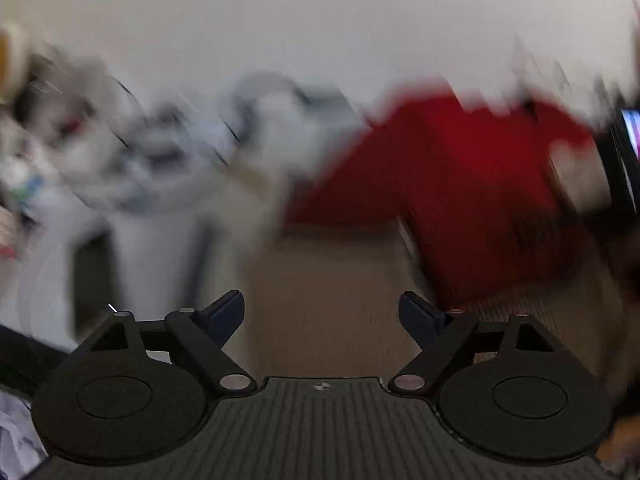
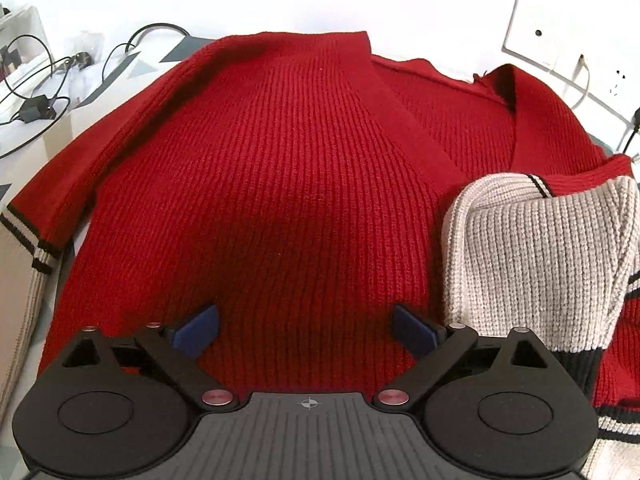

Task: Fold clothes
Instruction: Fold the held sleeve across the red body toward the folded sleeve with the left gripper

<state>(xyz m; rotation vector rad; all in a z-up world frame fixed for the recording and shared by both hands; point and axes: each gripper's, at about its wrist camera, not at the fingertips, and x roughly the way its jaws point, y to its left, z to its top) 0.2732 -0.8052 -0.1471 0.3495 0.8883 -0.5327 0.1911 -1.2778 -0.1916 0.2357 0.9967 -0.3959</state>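
Note:
A red ribbed knit cardigan point(image 2: 280, 168) lies spread on the table and fills the right wrist view. Its left sleeve ends in a beige cuff with black stripes point(image 2: 28, 240). A beige sleeve part point(image 2: 532, 264) is folded over the body at the right. My right gripper point(image 2: 306, 330) hovers open just above the red knit, nothing between its blue pads. The left wrist view is heavily blurred; the red cardigan point(image 1: 460, 184) shows at the right, well ahead of my open, empty left gripper point(image 1: 322, 314).
Black cables and a charger point(image 2: 36, 110) lie on the table at the far left. A white wall socket plate point(image 2: 540, 36) is at the back right. In the left wrist view a brown surface point(image 1: 328, 280) and blurred white clutter point(image 1: 132, 168) show.

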